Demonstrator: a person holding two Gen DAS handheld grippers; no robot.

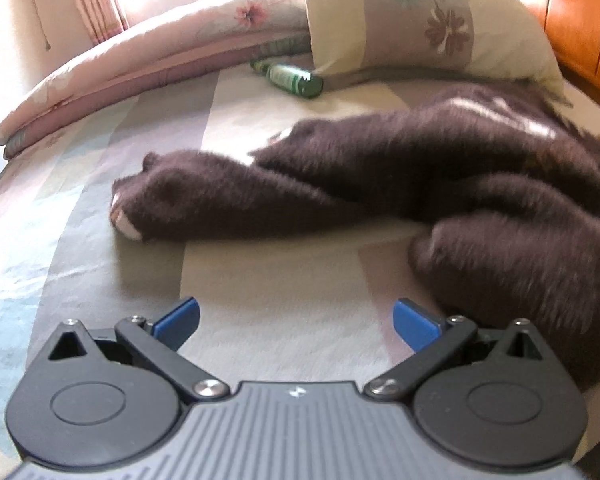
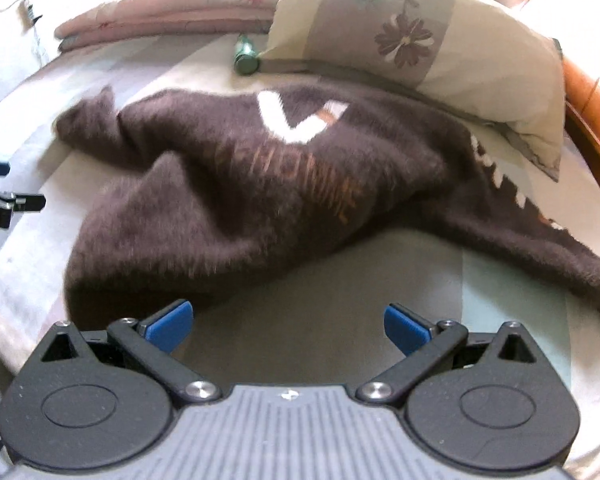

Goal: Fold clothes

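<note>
A dark brown fuzzy sweater [image 1: 440, 184] is seen lying crumpled on a striped bed sheet [image 1: 100, 208]. In the left wrist view, the left gripper [image 1: 296, 322] is held at the bottom centre with its blue jaws spread wide and nothing between them; the sweater occupies the centre and right of the frame, with a bulky fold just beside the right-hand finger and a sleeve stretched toward centre left. In the right wrist view, the right gripper [image 2: 288, 324] is likewise shown with jaws spread and empty; the sweater [image 2: 260, 184] fills the middle, its lower left fold just above the left-hand finger. A floral pillow [image 2: 420, 40] and a green bottle [image 1: 296, 80] are placed beyond it.
</note>
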